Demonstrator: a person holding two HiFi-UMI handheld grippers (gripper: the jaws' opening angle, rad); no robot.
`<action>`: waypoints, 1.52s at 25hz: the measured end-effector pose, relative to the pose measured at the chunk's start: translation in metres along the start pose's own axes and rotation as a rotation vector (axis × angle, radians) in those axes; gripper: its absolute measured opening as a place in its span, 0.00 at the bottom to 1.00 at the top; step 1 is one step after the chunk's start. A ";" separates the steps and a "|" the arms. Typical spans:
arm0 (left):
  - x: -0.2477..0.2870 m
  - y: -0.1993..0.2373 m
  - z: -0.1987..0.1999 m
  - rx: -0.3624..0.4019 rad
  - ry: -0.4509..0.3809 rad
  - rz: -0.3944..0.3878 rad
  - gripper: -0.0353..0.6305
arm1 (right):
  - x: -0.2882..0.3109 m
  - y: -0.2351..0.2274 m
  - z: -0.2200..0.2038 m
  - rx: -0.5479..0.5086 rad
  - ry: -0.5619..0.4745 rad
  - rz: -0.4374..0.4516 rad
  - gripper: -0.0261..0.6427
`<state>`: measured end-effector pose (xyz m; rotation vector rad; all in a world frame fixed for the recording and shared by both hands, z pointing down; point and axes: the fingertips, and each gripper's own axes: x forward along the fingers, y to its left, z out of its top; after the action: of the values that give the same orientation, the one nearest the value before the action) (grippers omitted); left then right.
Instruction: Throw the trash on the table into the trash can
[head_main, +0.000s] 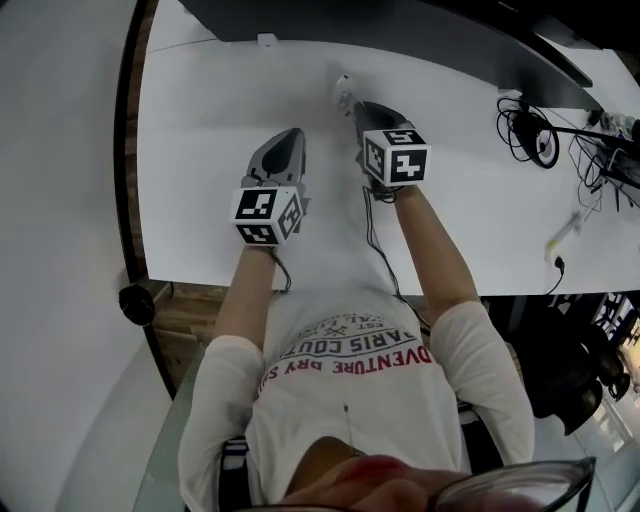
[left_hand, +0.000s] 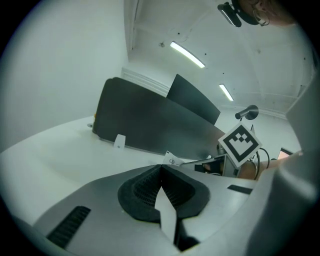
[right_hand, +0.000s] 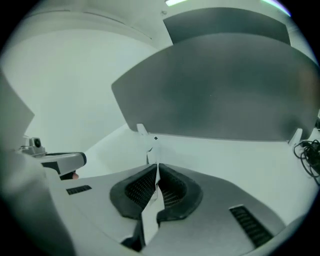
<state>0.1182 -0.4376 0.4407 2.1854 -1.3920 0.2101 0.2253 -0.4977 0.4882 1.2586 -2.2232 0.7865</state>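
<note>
Over far part of white table (head_main: 200, 100), R gripper (head_main: 355, 105) is clamped on a small white paper scrap (head_main: 343, 90). Scrap sticks out past the jaw tips, near the dark panel (head_main: 400, 25) at table's back. Can't tell if scrap touches tabletop. L gripper (head_main: 290, 135) is just beside, nearer the person, w/ jaws pressed together.
</note>
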 end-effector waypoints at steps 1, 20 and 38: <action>-0.015 -0.007 -0.002 0.003 -0.015 0.023 0.09 | -0.014 0.011 -0.002 -0.014 -0.014 0.027 0.08; -0.370 -0.046 -0.141 -0.213 -0.285 0.694 0.09 | -0.176 0.303 -0.153 -0.431 0.079 0.659 0.08; -0.563 0.144 -0.385 -0.566 -0.245 1.023 0.09 | -0.018 0.543 -0.433 -0.725 0.408 0.771 0.08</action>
<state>-0.2069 0.1611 0.5902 0.9338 -2.2599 -0.0973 -0.1911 0.0320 0.6564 -0.1109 -2.2793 0.3446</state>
